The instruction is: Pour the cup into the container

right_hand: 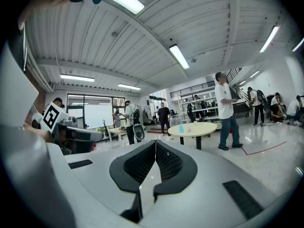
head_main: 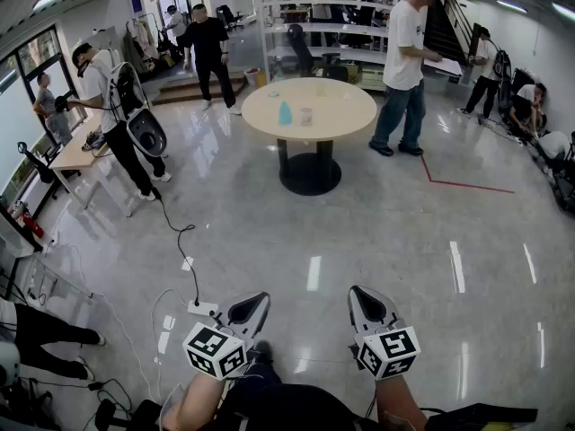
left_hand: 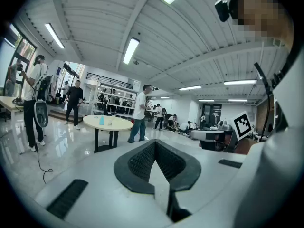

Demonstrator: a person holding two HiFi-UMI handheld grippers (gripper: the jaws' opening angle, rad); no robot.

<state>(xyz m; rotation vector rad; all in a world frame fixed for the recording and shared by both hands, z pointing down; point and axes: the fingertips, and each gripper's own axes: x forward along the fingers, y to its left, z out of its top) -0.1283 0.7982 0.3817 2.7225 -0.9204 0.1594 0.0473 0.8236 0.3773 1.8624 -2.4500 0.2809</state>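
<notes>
Left gripper (head_main: 251,307) and right gripper (head_main: 364,302) both closed, empty, blue cup (head_main: 285,113) well ahead on round table (head_main: 346,106)

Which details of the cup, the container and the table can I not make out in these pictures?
Blue cup on the round table: too small in all three views to tell its contents.
Clear container beside it: too small, shape and contents unclear.
Shelves behind: items too small, head view.
</notes>
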